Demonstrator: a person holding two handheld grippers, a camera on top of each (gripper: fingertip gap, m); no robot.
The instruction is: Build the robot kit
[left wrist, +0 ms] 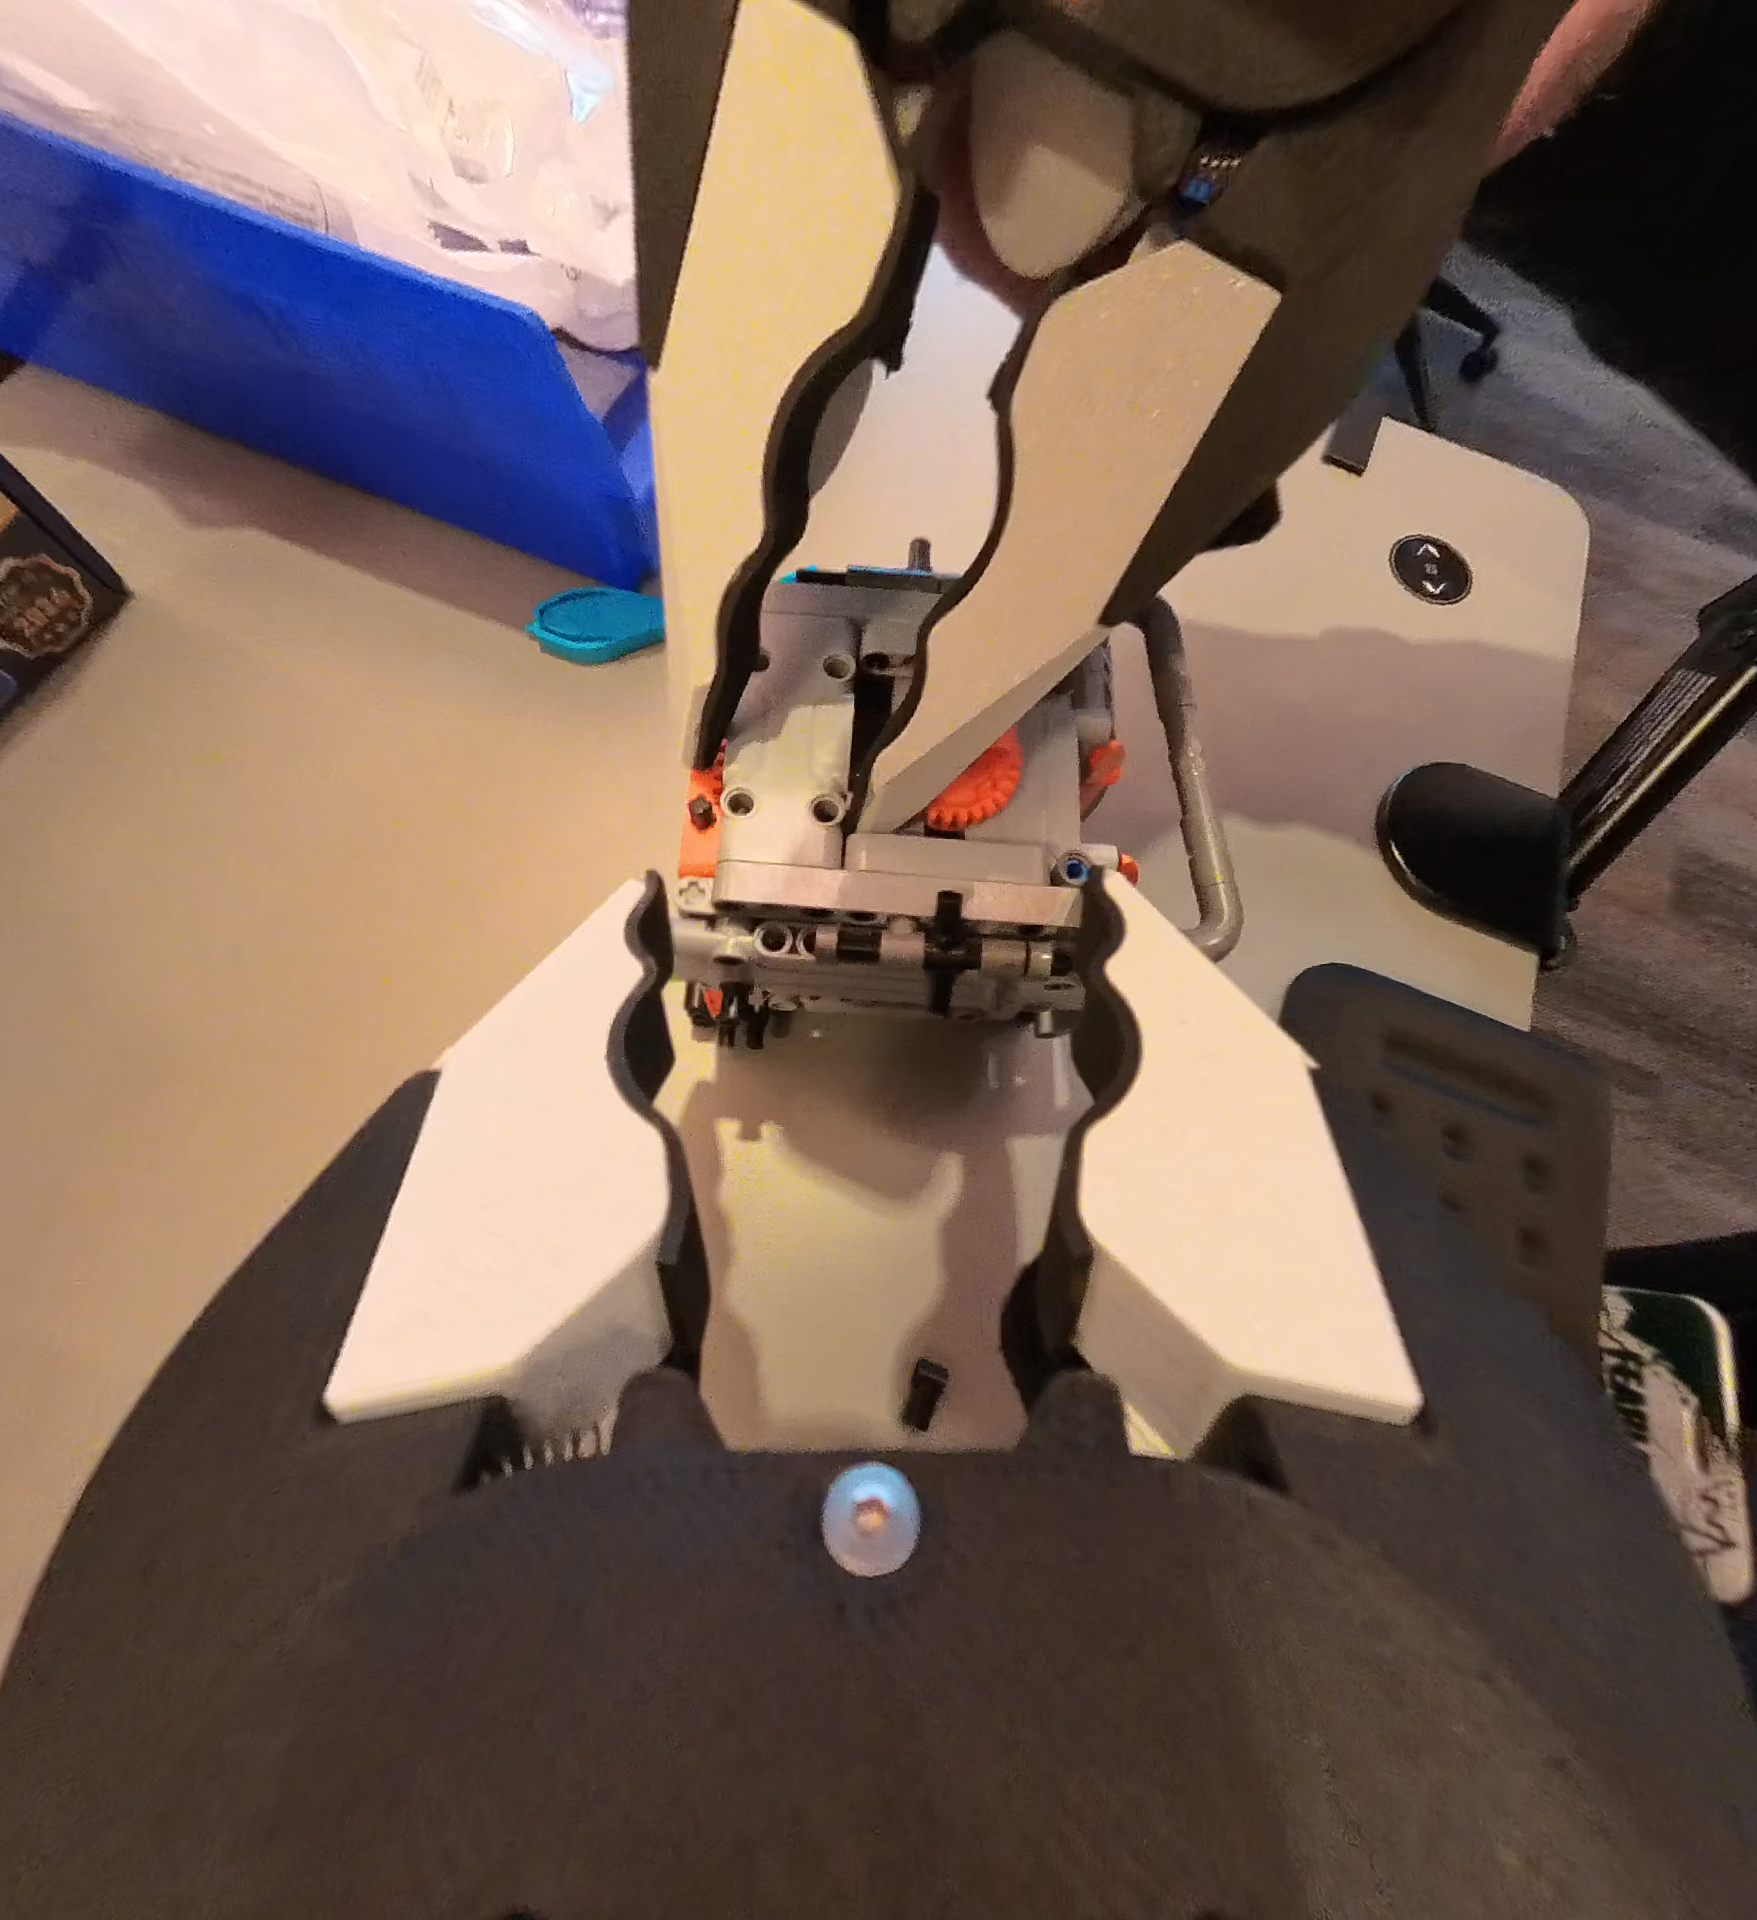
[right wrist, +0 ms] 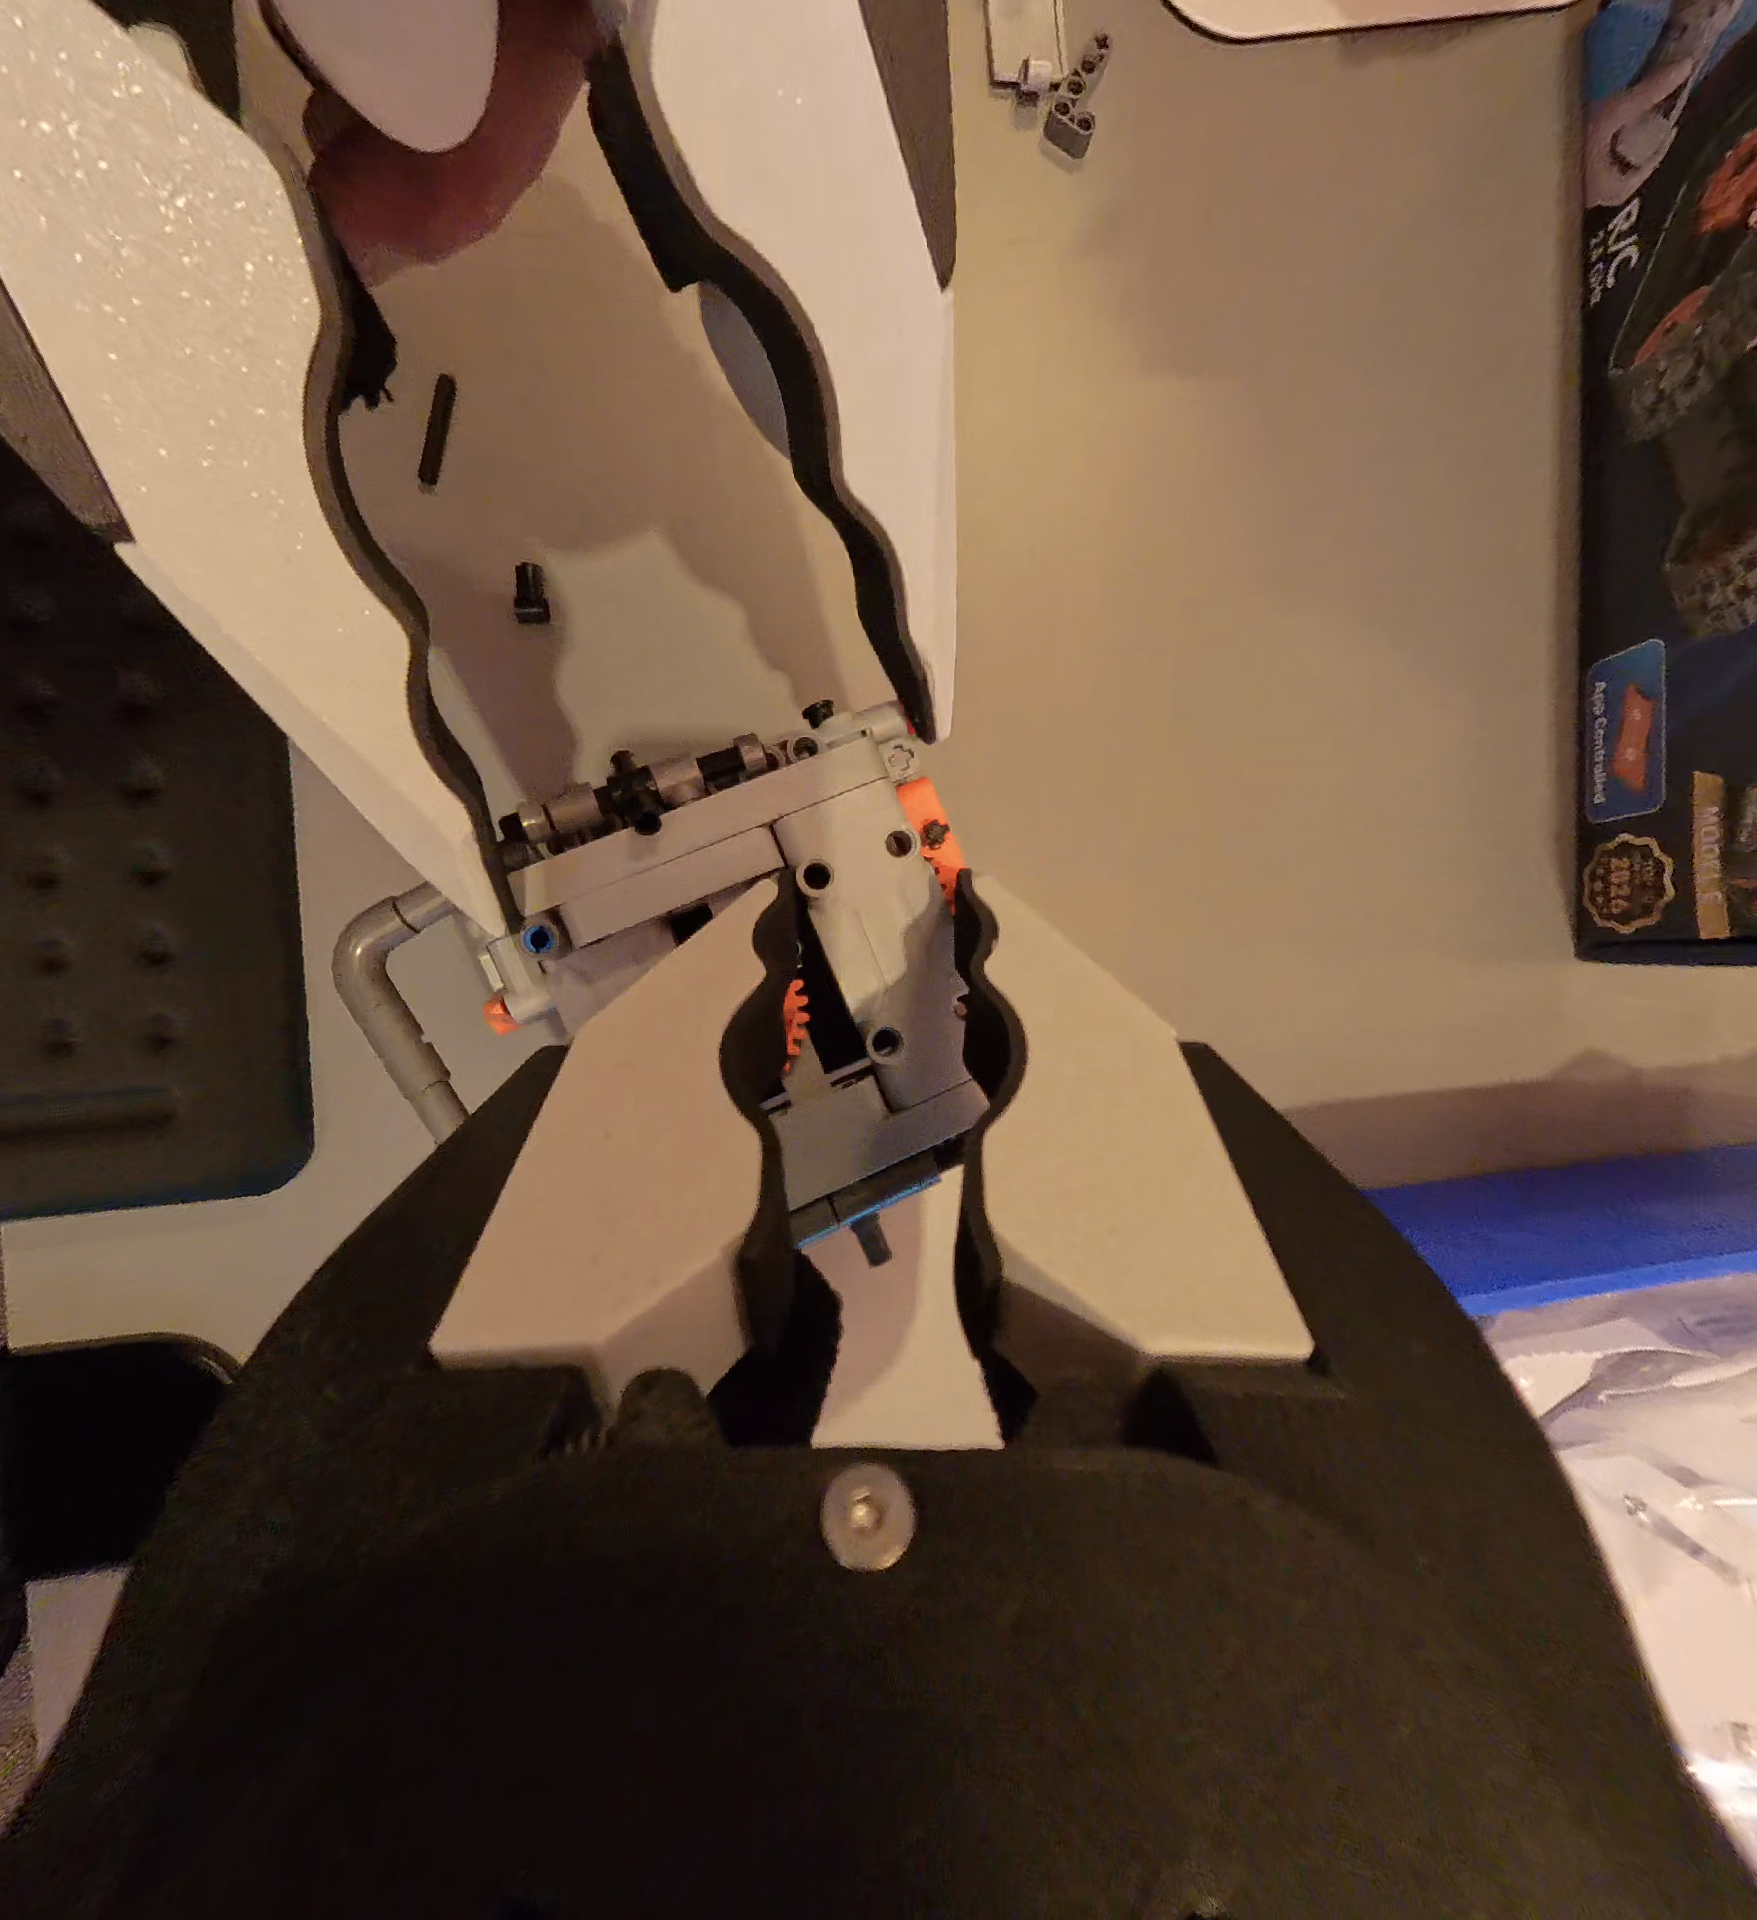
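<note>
The pale table [left wrist: 178, 987] carries everything, and each view adds its own edges. Only the left wrist view shows the teal lid [left wrist: 599, 620] lying by the blue bin [left wrist: 334, 343], the round up-and-down control [left wrist: 1431, 569] at the table's corner, and a black chair armrest [left wrist: 1476, 862] beyond the edge. Only the right wrist view shows the printed box [right wrist: 1705, 499] with a good part of its picture side in frame, and a few loose grey beams [right wrist: 1061, 94] near the top.

Both claws meet on the grey brick assembly [left wrist: 884, 862], held just above the table. The left claw [left wrist: 879, 935] is open fairly wide, its fingers closed against the two ends of the assembly's long beam side. The right claw [left wrist: 812, 748] is narrower and pinches the upright grey block; the right wrist view shows that grip [right wrist: 869, 977] closely, with an orange gear [right wrist: 796, 1023] half hidden behind one finger.

A black pin [right wrist: 531, 592] lies on the table between the left claw's fingers, and a thin black rod [right wrist: 435, 431], possibly an axle, lies farther back. The assembly's underside is hidden.
</note>
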